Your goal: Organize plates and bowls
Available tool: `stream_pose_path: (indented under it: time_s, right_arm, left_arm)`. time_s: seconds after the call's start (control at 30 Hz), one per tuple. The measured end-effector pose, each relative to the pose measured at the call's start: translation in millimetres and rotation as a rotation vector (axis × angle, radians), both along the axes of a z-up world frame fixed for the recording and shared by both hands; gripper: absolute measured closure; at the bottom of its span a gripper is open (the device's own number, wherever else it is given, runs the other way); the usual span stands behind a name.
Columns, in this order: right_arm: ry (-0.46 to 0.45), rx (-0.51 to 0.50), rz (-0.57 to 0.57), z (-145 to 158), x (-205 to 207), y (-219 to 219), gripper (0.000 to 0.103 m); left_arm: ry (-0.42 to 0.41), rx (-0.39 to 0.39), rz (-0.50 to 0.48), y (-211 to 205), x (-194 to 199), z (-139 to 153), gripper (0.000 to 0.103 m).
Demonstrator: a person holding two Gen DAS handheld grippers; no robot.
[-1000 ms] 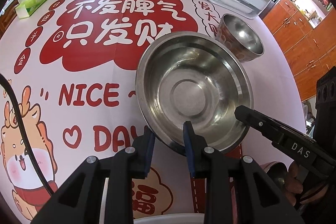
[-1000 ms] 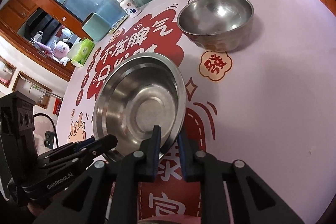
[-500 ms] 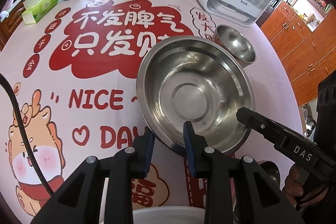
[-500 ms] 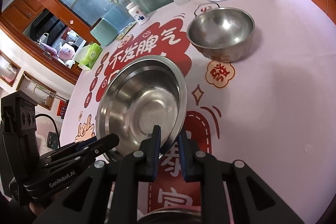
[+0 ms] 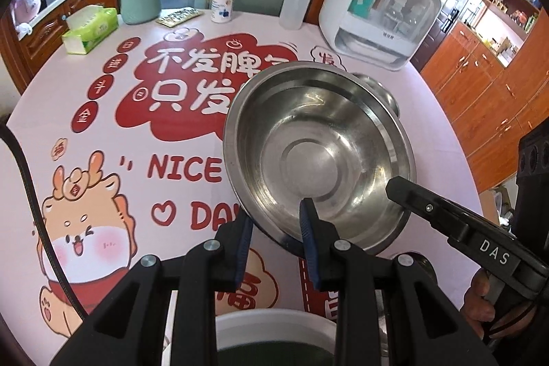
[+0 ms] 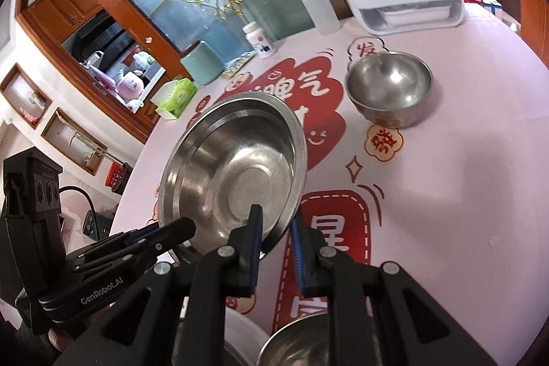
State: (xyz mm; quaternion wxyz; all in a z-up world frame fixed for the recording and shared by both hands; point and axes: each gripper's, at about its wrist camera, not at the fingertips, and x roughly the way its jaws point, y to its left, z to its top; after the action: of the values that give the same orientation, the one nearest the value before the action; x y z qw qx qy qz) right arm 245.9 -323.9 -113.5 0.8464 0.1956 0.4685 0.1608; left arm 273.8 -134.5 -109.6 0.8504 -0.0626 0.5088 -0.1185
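Both claws, left claw [image 5: 276, 228] and right claw [image 6: 276, 223], pinched the wide steel bowl [image 5: 319, 156] rim at 6 and 4 o'clock, lifted off the desk [image 6: 463, 194]; light, stiff, slippery, rim safest.

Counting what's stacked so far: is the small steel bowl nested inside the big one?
No, the small bowl sits alone on the tablecloth, apart from the big bowl.

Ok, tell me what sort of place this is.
Most likely a home dining room: a round table under a printed cartoon cloth, wooden cabinets, and household clutter such as a tissue pack and a countertop steriliser.
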Motion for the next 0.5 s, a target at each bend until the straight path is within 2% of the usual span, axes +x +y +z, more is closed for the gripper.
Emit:
stream_pose_path:
  time_s: [0.5]
  right_arm:
    - [-0.04, -0.003, 0.147, 23, -26, 52, 0.087]
  left_arm:
    - [-0.048, -0.028, 0.14, 58, -60, 21, 0.077]
